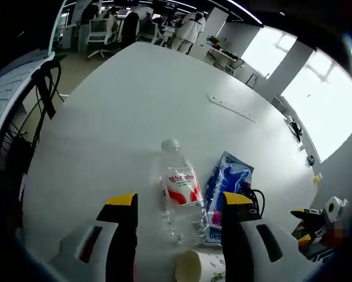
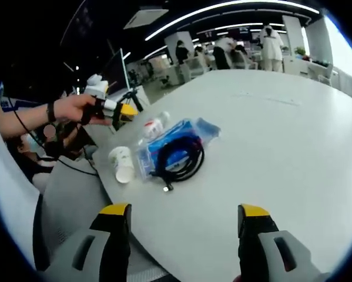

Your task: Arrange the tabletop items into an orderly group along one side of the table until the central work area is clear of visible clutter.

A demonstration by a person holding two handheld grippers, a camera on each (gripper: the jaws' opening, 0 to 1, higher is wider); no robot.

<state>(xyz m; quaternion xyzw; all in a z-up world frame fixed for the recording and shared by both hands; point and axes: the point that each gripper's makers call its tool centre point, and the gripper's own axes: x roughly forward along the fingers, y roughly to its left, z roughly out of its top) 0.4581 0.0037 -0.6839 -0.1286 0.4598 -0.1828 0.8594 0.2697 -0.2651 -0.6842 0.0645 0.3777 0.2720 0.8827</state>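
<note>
Between the spread jaws of the left gripper (image 1: 178, 202), in the left gripper view, a paper cup (image 1: 199, 266) lies on its side at the near edge of the white table (image 1: 134, 100). Just beyond it a clear water bottle (image 1: 180, 191) with a red-and-white label lies flat, cap pointing away. A blue packet (image 1: 227, 182) lies just beside the bottle on its right, with part of a black cable (image 1: 255, 197) at the packet's far side. The jaws stand wide and hold nothing. At the right edge the right gripper (image 1: 317, 226) enters. Farther off, a thin ruler-like strip (image 1: 230, 107) lies alone on the bare tabletop; office chairs and standing people fill the background.

Seen from the right gripper view, its own jaws stand wide apart over bare table (image 2: 270, 147), gripping nothing. Beyond them the coiled cable (image 2: 178, 157) rests on the packet (image 2: 164, 147), the cup (image 2: 122, 164) lies to its left, and the bottle (image 2: 154, 126) lies behind. A hand (image 2: 76, 108) holds the left gripper (image 2: 114, 111) near them.
</note>
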